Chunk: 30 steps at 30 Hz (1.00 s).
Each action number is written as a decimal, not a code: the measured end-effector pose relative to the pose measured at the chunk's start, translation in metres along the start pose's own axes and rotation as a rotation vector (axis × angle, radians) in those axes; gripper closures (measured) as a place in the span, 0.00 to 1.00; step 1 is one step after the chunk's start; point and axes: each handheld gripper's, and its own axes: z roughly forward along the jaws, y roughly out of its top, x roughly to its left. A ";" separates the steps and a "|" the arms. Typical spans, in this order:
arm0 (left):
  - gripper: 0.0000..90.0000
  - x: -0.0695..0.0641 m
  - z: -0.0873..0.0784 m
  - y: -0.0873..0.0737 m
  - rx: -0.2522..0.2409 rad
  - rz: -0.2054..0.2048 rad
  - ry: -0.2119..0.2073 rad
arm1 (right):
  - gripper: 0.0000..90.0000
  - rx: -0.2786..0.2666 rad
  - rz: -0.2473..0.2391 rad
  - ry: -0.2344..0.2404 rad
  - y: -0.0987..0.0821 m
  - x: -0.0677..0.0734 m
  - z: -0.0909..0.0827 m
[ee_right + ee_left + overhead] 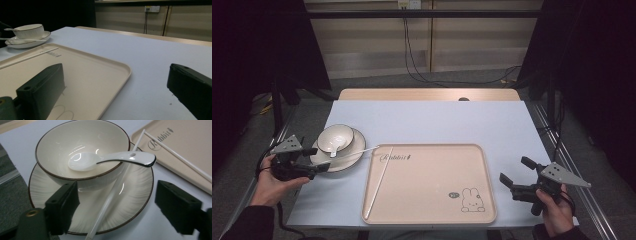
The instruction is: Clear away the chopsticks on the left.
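straddling chopstick (110, 202) on plate (135, 195), left gripper (117, 205) jaws apart, seemingly untouching.

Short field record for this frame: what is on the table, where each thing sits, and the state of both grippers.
surface: pale blue table
tray: beige tray, centre front, rabbit print at its near right corner
plate: white plate, left of the tray
bowl: white bowl, standing on the plate
spoon: white spoon, scoop in the bowl, handle over the rim
chopsticks: one across the plate, one on the tray
left gripper: jaws open around the plate's near edge, not yet gripping
right gripper: jaws open, empty, right of the tray
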 end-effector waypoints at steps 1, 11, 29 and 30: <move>0.28 0.001 0.000 0.000 0.014 0.010 -0.005 | 0.01 0.000 0.002 0.000 0.000 0.000 0.000; 0.55 0.006 0.012 -0.003 0.090 0.044 -0.018 | 0.01 0.003 -0.004 -0.003 0.000 0.000 0.000; 0.77 0.001 0.028 0.007 0.174 0.085 -0.077 | 0.01 0.008 -0.004 0.003 0.000 0.001 0.000; 0.77 0.001 0.029 0.007 0.176 0.084 -0.084 | 0.01 0.008 -0.009 0.005 0.000 0.000 0.001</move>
